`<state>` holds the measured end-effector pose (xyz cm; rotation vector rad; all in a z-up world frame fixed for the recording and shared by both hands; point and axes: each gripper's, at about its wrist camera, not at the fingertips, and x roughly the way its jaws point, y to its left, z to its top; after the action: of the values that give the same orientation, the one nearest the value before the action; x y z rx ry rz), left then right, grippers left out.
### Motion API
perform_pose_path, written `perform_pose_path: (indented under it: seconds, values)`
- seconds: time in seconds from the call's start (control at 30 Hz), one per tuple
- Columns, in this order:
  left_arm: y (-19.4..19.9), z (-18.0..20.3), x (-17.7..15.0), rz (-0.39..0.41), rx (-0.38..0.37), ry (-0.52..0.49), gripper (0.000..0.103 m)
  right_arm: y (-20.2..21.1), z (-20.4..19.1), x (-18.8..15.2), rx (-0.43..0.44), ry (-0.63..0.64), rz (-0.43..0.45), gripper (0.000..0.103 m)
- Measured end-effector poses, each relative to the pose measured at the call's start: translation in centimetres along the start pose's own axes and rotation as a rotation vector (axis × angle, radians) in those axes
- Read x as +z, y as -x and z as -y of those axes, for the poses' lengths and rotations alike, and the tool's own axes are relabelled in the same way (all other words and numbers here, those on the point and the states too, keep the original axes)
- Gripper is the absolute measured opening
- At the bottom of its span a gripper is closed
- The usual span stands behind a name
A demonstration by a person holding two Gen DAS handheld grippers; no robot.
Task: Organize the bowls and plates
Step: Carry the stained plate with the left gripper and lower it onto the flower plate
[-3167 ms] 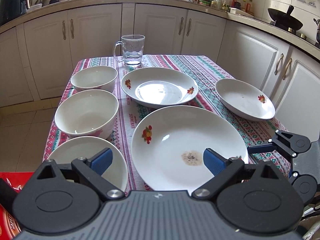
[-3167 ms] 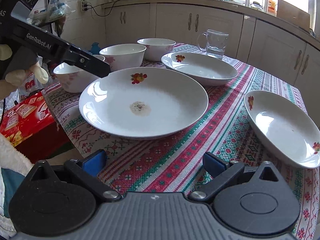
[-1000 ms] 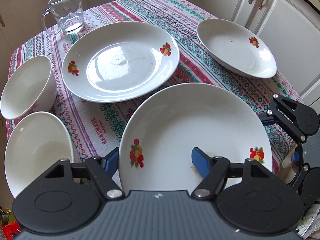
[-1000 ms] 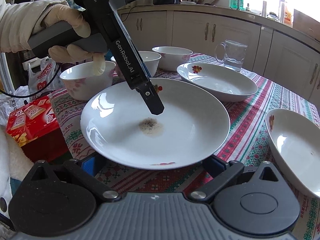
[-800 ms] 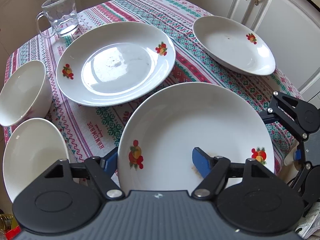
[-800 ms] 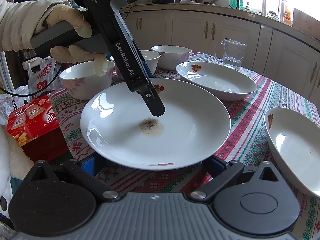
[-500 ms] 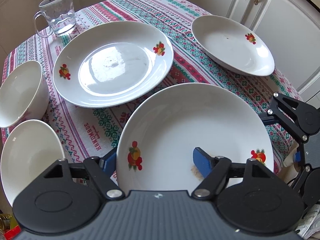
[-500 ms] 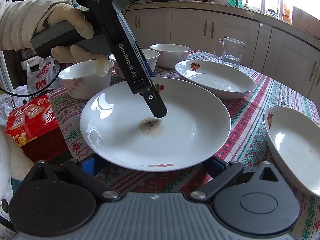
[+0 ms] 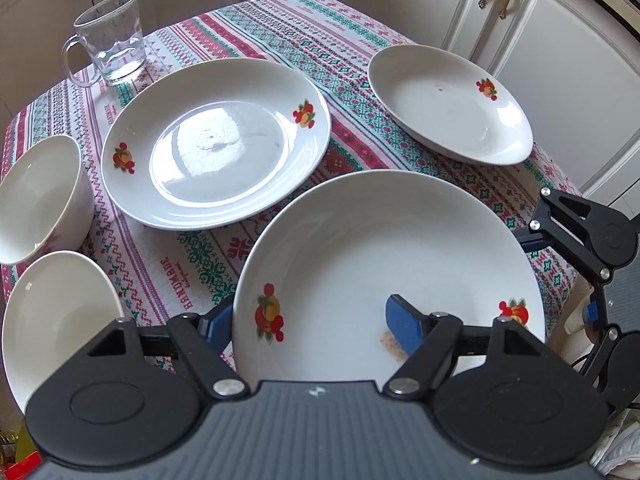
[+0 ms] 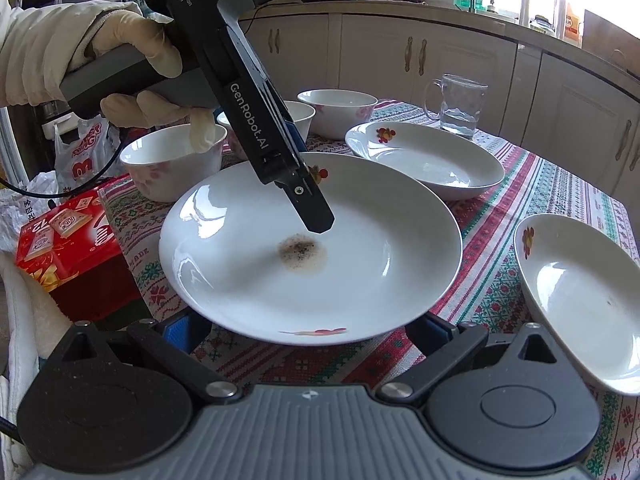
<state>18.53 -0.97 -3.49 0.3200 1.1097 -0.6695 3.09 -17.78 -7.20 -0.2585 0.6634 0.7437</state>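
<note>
White kitchen cabinets ring a table (image 9: 256,32) under a striped cloth. From the left wrist view, the left hand-held gripper (image 9: 308,320) straddles the near rim of the big stained plate (image 9: 380,248): one blue pad sits inside over the stain, the other outside and below the rim, and they do not seem to be pressing on the plate. A second plate (image 9: 216,140), an oval dish (image 9: 448,104), two bowls (image 9: 36,196) and a glass mug (image 9: 108,40) lie beyond. To lift well, the pads should close square on the rim before the plate is raised level. The outer pad's contact is hidden.

From the right wrist view, the gloved hand (image 10: 132,76) steers that tool down into the plate. The right hand-held gripper (image 10: 308,332) sits wide apart at the plate's near edge, its pads tucked under the rim, so I cannot tell whether they touch.
</note>
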Motion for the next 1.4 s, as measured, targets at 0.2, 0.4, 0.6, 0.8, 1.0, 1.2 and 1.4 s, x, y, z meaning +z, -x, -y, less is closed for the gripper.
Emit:
perform_pose_path:
  seconds: [0.2,0.4,0.6,0.8,1.0,1.2,1.4]
  values:
    - [0.4,0.8,0.7,0.011,-0.011,-0.011,0.076,0.8,0.4,0.1,-0.003,-0.01,-0.004,0.103]
    - [0.8,1.7,2.8,0.02,-0.021,-0.023,0.076,1.9,1.4,0.1,-0.013,-0.014,0.001,0.103]
    - [1.0,2.5,5.5,0.026,-0.028,-0.038,0.076,3.2,2.8,0.4,-0.03,-0.015,0.01,0.103]
    - [0.5,3.4,7.6,0.033,-0.034,-0.053,0.076,4.0,4.9,0.5,-0.043,-0.027,0.016,0.103]
    - [-0.4,4.3,9.6,0.032,-0.042,-0.073,0.076,4.7,6.7,0.5,-0.062,-0.038,0.027,0.103]
    - [-2.0,5.1,11.7,0.02,-0.047,-0.103,0.076,5.0,8.6,-0.1,-0.084,-0.062,0.034,0.103]
    - [-3.4,6.0,13.6,0.014,-0.058,-0.138,0.076,5.4,10.4,-0.8,-0.106,-0.089,0.033,0.103]
